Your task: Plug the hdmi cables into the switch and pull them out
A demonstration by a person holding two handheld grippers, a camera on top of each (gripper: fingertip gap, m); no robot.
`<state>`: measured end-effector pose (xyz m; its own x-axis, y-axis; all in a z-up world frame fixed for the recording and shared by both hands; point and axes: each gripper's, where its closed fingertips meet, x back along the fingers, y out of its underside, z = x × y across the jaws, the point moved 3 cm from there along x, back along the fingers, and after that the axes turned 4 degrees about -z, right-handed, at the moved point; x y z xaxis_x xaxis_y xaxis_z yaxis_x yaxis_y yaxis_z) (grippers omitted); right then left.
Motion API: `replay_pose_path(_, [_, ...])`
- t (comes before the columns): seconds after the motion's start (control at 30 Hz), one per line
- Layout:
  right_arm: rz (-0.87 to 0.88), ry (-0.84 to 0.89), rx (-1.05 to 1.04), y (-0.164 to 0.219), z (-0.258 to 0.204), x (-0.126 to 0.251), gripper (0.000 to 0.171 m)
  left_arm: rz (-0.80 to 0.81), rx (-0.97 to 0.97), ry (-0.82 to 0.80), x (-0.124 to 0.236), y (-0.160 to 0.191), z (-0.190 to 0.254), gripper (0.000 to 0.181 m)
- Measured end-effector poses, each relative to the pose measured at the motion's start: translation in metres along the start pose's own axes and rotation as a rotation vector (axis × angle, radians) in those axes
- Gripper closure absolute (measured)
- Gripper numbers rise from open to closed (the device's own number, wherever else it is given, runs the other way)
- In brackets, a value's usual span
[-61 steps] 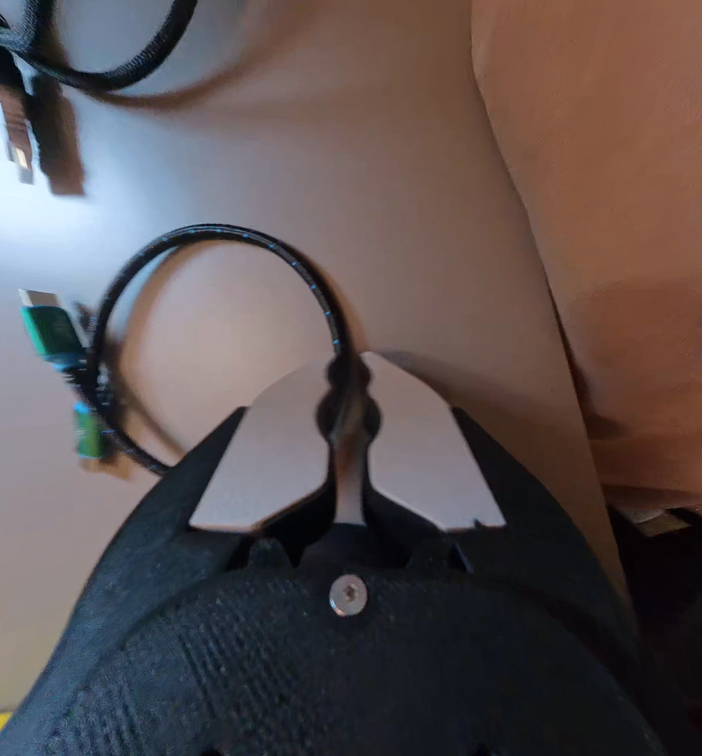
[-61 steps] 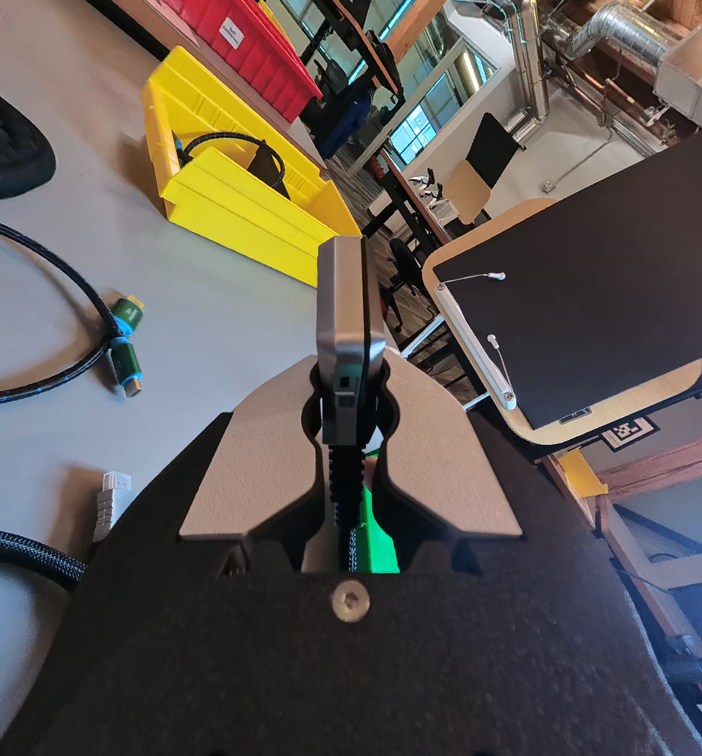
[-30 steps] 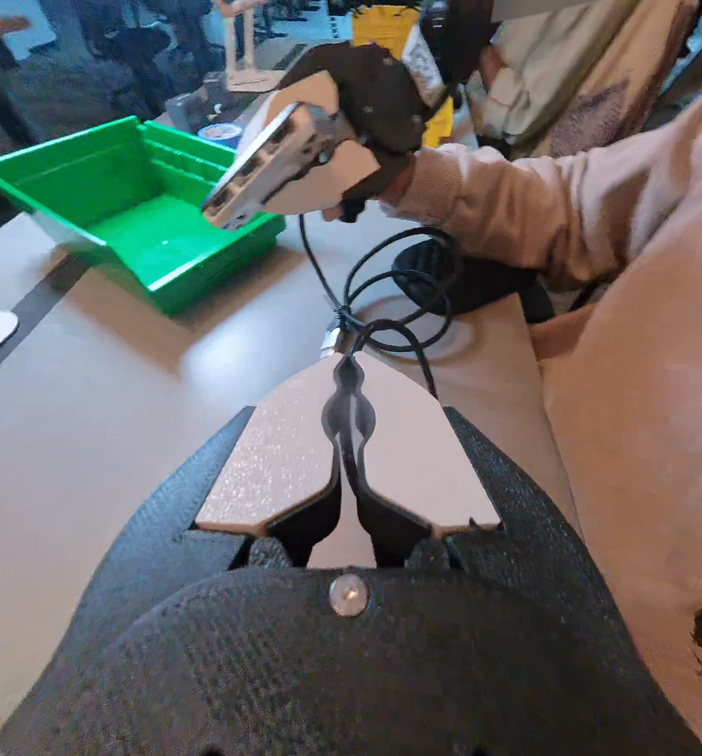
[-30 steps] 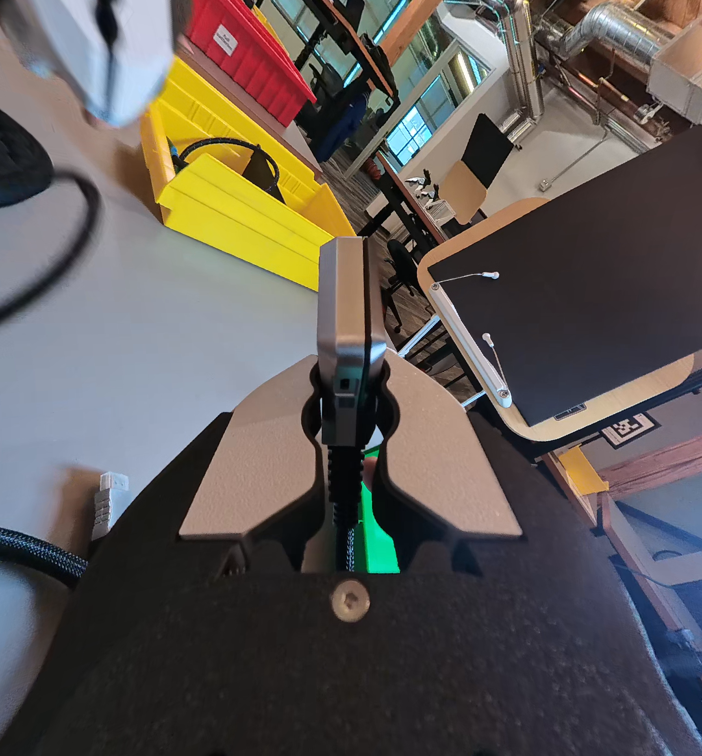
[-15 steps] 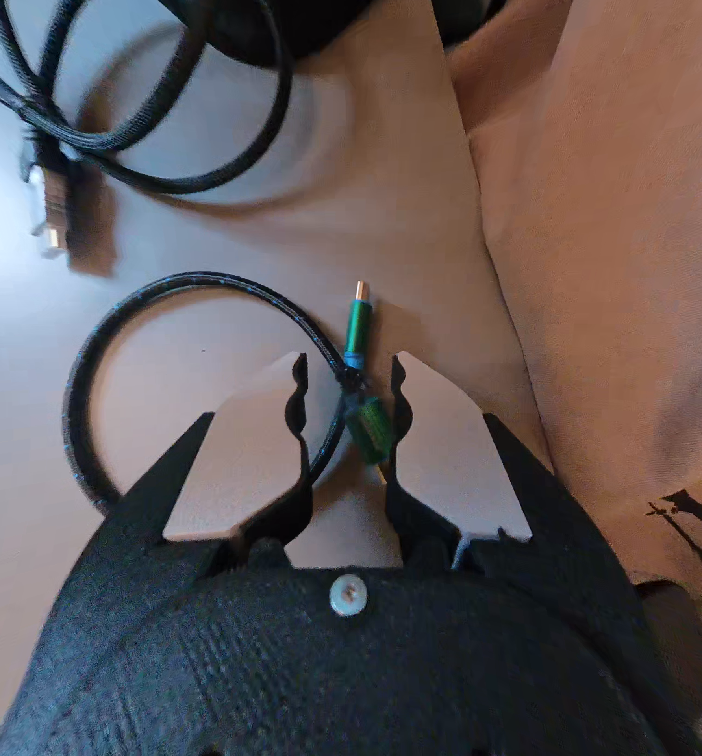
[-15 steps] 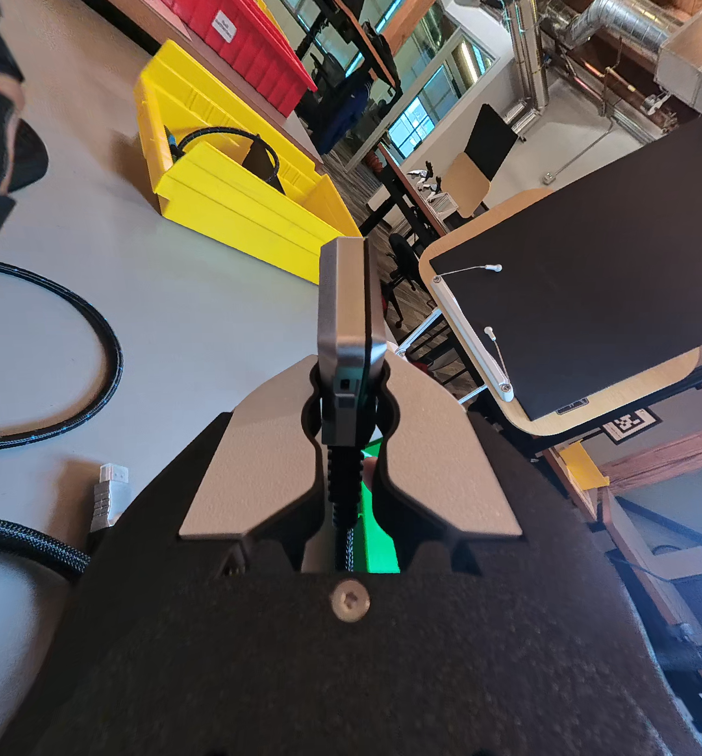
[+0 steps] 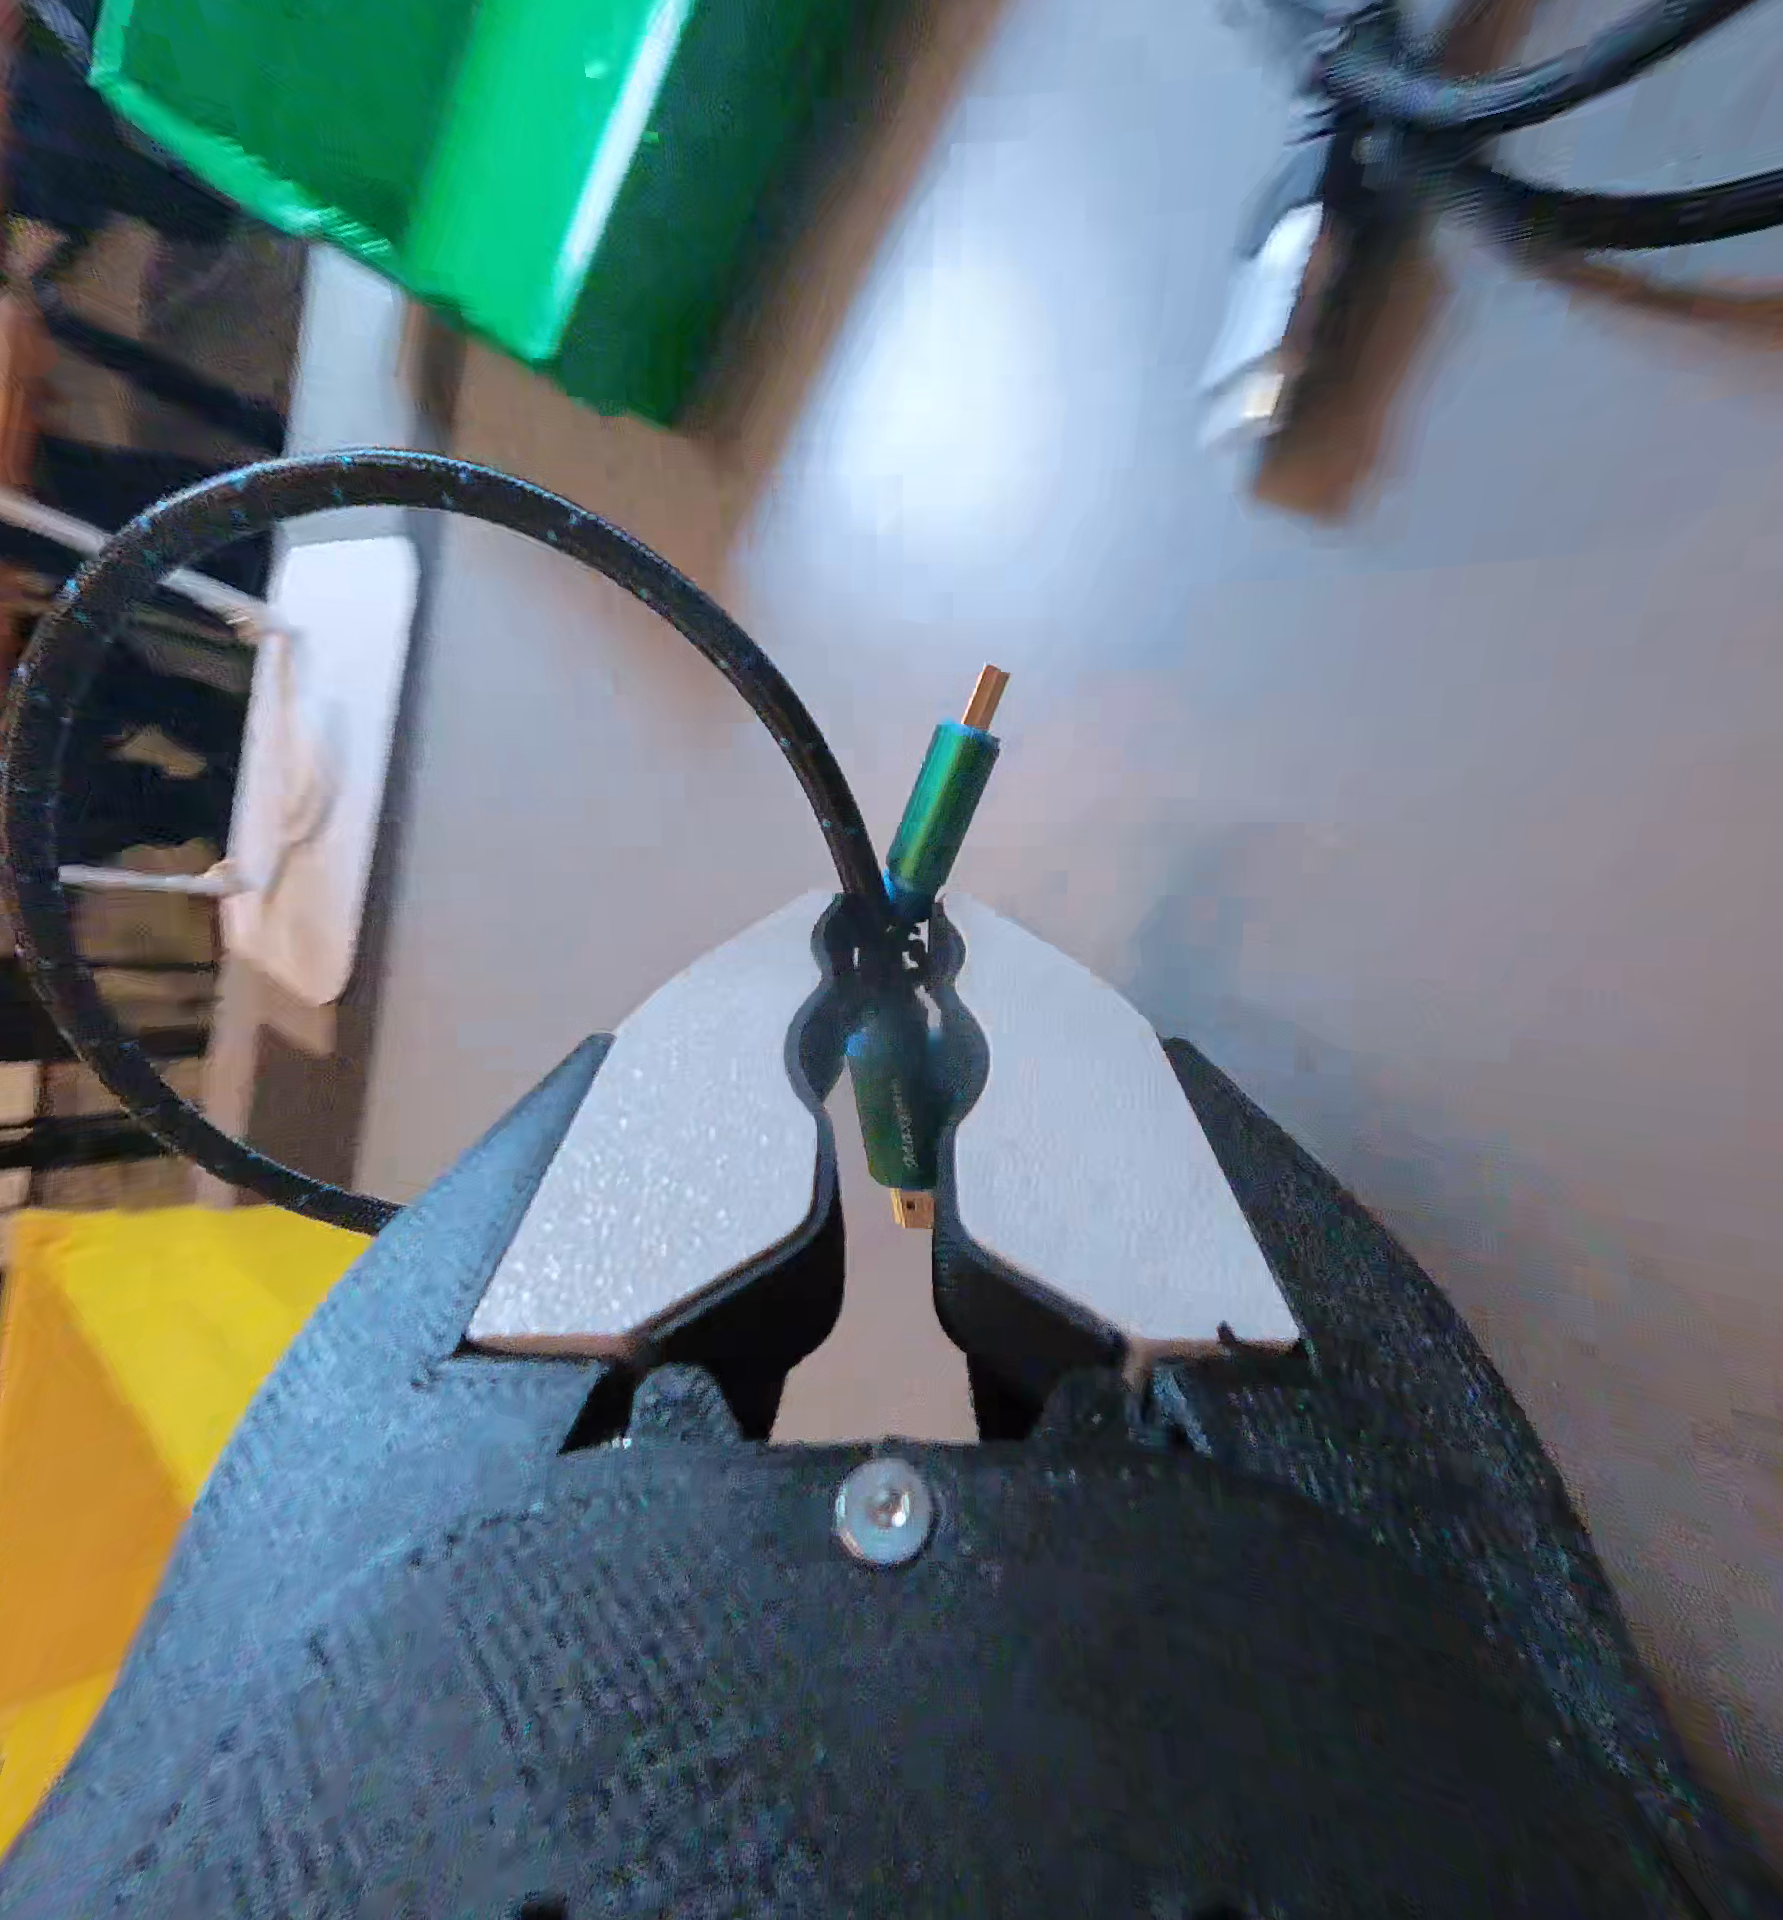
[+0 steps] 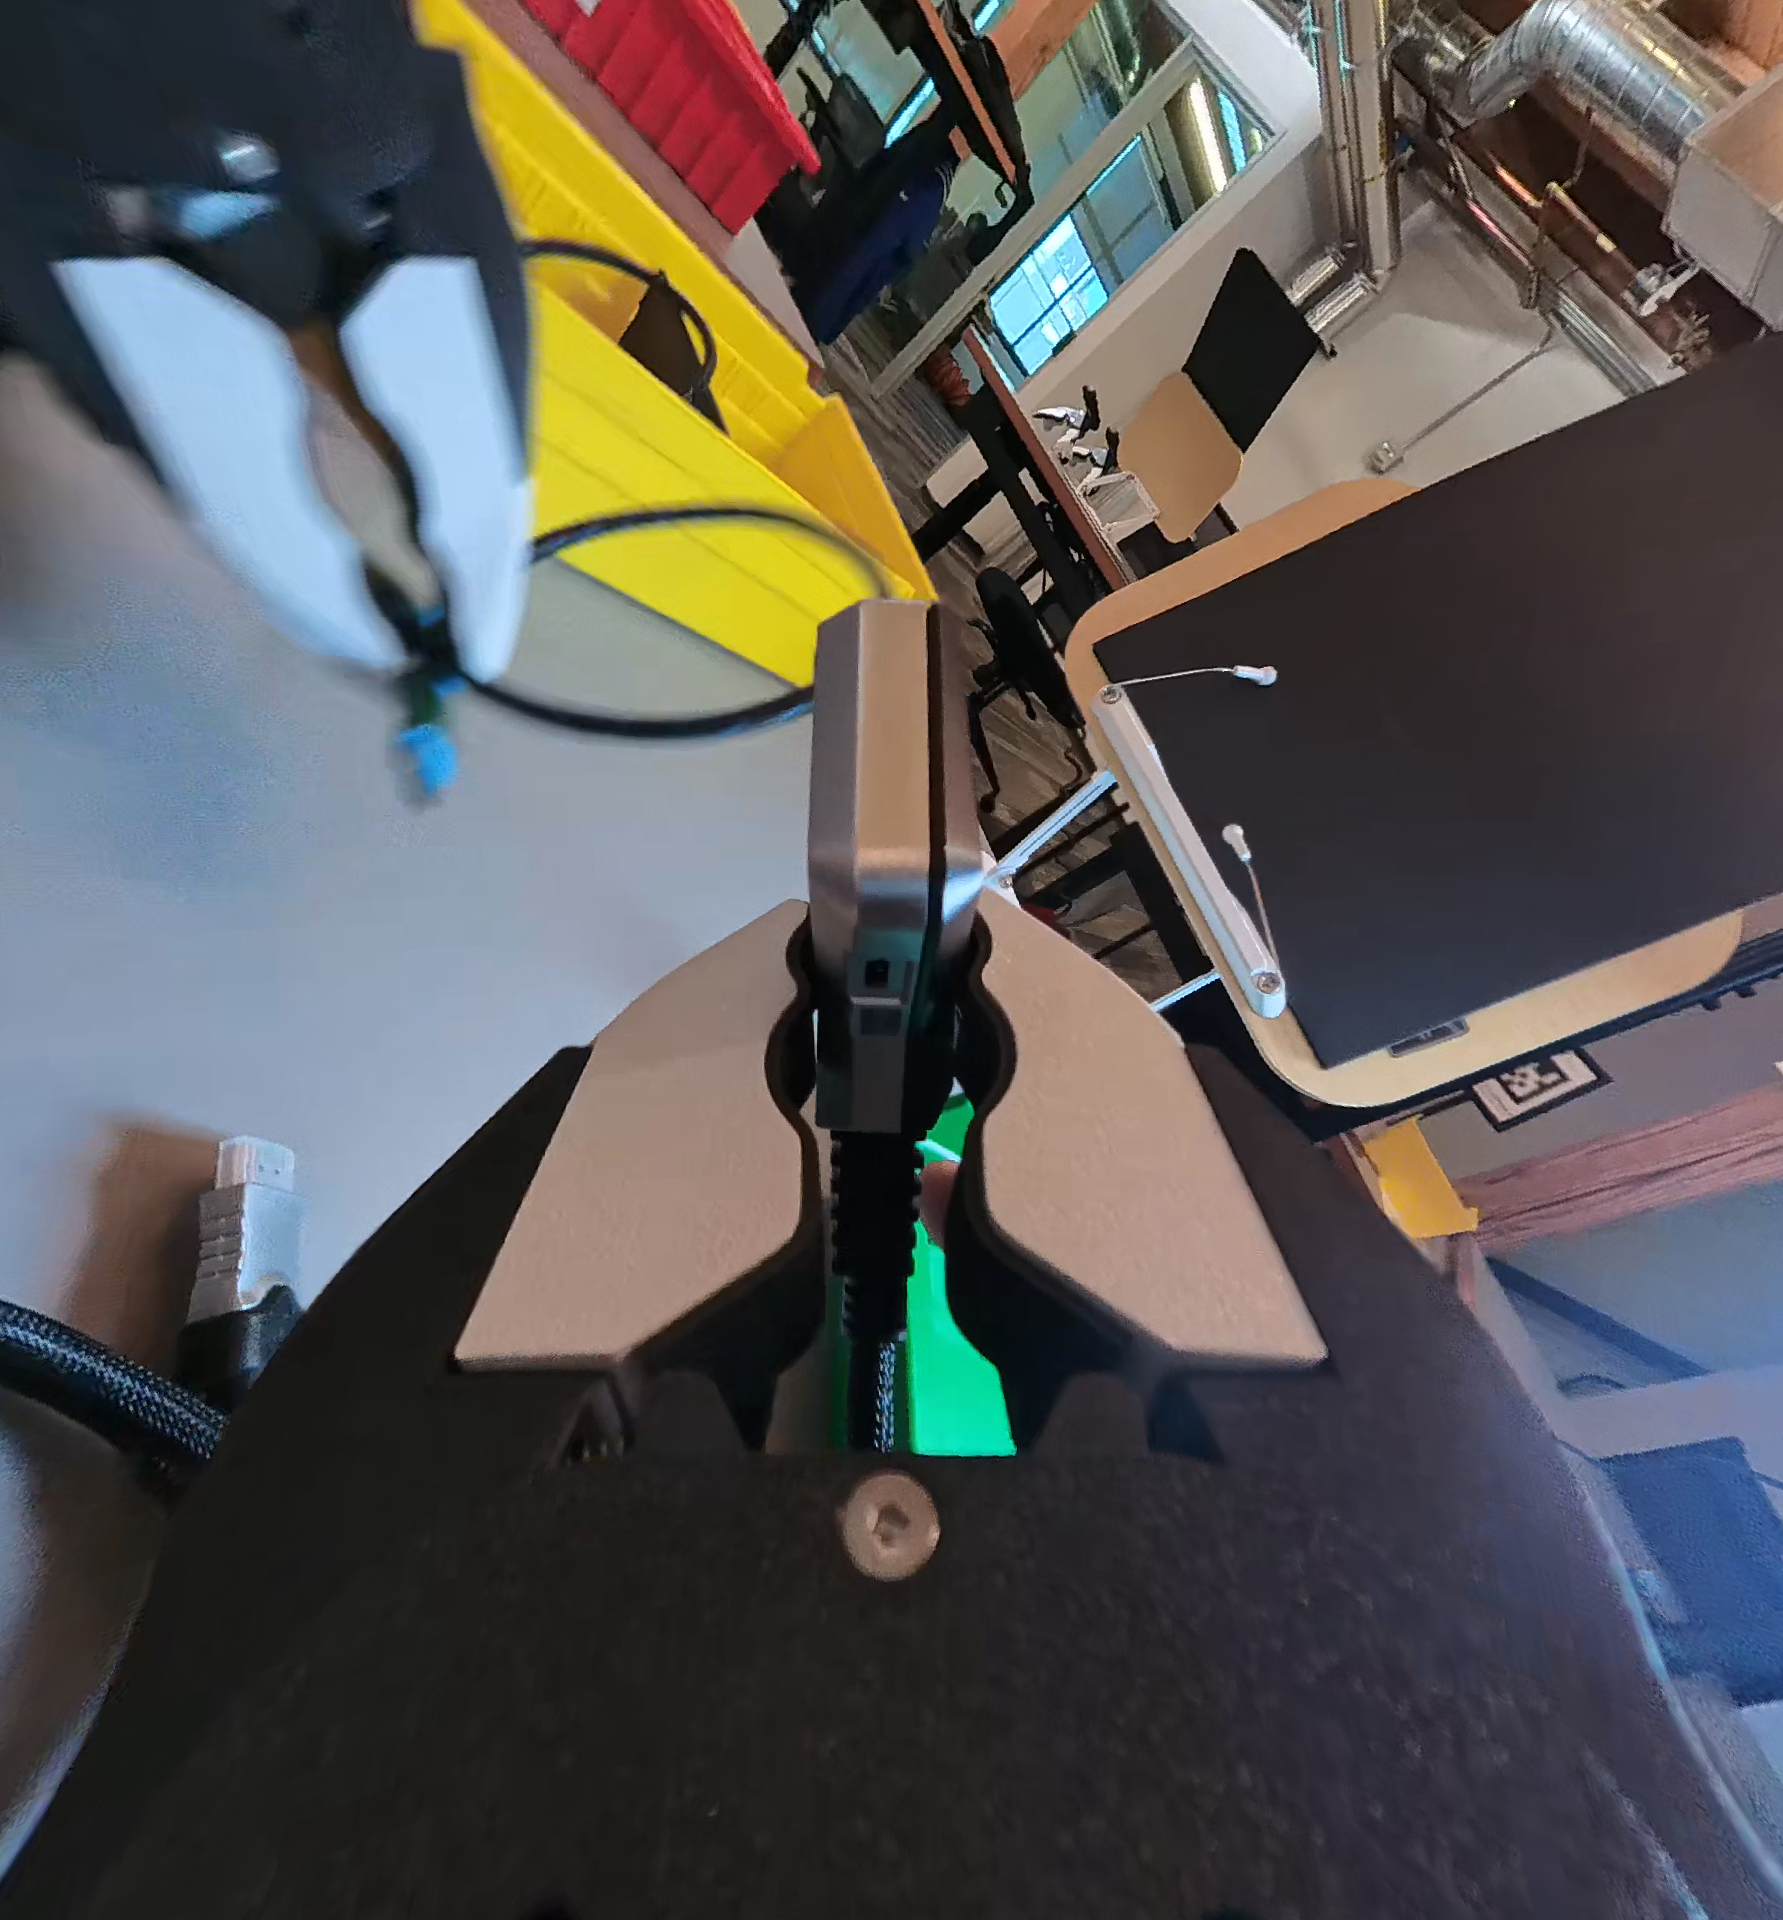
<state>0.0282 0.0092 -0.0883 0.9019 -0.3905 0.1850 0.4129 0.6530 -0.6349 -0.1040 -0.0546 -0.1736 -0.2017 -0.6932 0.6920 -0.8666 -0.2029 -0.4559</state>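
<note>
Two claws are each clamped on something: the left claw (image 7: 887, 925) pinches the black braided cable (image 7: 430, 499) where its two green plugs (image 7: 944, 800) cross, one plug pointing out past the tips with bare grey worktop (image 7: 1386, 831) open beyond it, while the right claw (image 8: 882, 925) grips the grey switch (image 8: 871, 769) edge-on, near the worktop's far edge. Only the left wrist view shows the green bin (image 7: 430, 156) and a silver plug (image 7: 1261, 312) lying ahead; only the right wrist view shows the yellow bin (image 8: 679, 457), a silver plug (image 8: 248, 1216) low on the left, and the left claw (image 8: 419, 634) raised just left of the switch.
</note>
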Motion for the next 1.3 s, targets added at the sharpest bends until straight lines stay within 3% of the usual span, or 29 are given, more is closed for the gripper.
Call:
replay_pose_path(0.1, [-0.048, 0.01, 0.069, 0.006, -0.007, -0.007, 0.148, -0.041, 0.045, -0.182, 0.0, 0.005, -0.048, 0.167])
replay_pose_path(0.2, [-0.083, 0.012, 0.136, 0.012, -0.019, -0.017, 0.149, -0.029, 0.045, -0.254, -0.002, -0.004, -0.057, 0.167])
replay_pose_path(0.63, [-0.162, -0.138, 0.345, 0.014, -0.075, -0.049, 0.148, -0.052, 0.094, -0.158, -0.011, 0.003, -0.025, 0.167])
replay_pose_path(0.87, [-0.165, -0.191, 0.249, 0.01, -0.079, -0.053, 0.149, -0.084, 0.104, -0.13, -0.013, 0.005, -0.022, 0.167])
replay_pose_path(1.1, [-0.246, -0.448, -0.003, 0.016, -0.082, -0.05, 0.149, -0.112, 0.071, -0.059, -0.015, 0.002, -0.01, 0.167])
replay_pose_path(1.3, [-0.291, -0.604, -0.166, 0.017, -0.088, -0.047, 0.149, -0.099, 0.17, 0.118, -0.016, 0.003, 0.002, 0.167])
